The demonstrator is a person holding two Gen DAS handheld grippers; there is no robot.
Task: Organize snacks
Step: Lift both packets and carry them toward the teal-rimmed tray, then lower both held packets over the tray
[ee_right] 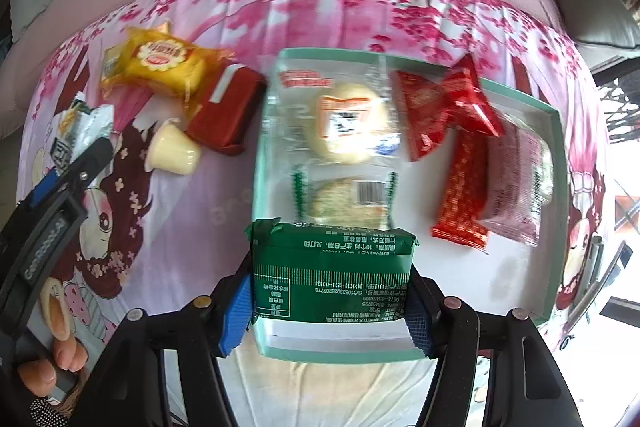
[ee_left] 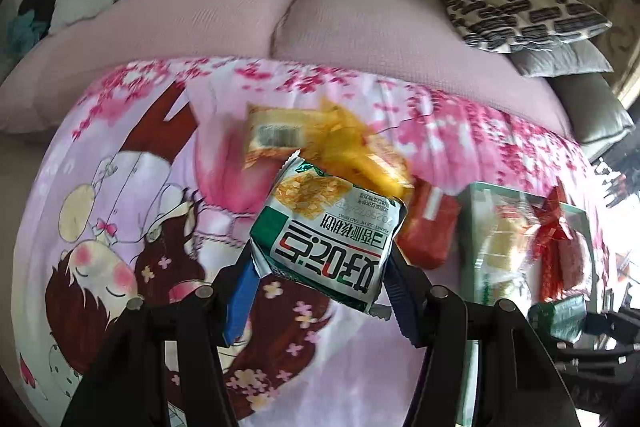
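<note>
My left gripper (ee_left: 320,291) is shut on a white and green snack packet (ee_left: 324,239), held up above the cartoon cloth. My right gripper (ee_right: 330,311) is shut on a dark green packet (ee_right: 332,275), which hangs over the near left corner of the mint tray (ee_right: 560,131). In the tray lie a clear-wrapped bun (ee_right: 348,123), a round cracker pack (ee_right: 344,199) and red packets (ee_right: 444,111). On the cloth left of the tray sit a yellow packet (ee_right: 160,67), a red box (ee_right: 228,111) and a jelly cup (ee_right: 176,151).
The pink cartoon cloth (ee_left: 120,227) covers a pink sofa seat (ee_left: 200,19) with grey back cushions. A patterned pillow (ee_left: 520,7) lies at the back right. A hand (ee_right: 52,359) grips the left tool at the lower left of the right wrist view.
</note>
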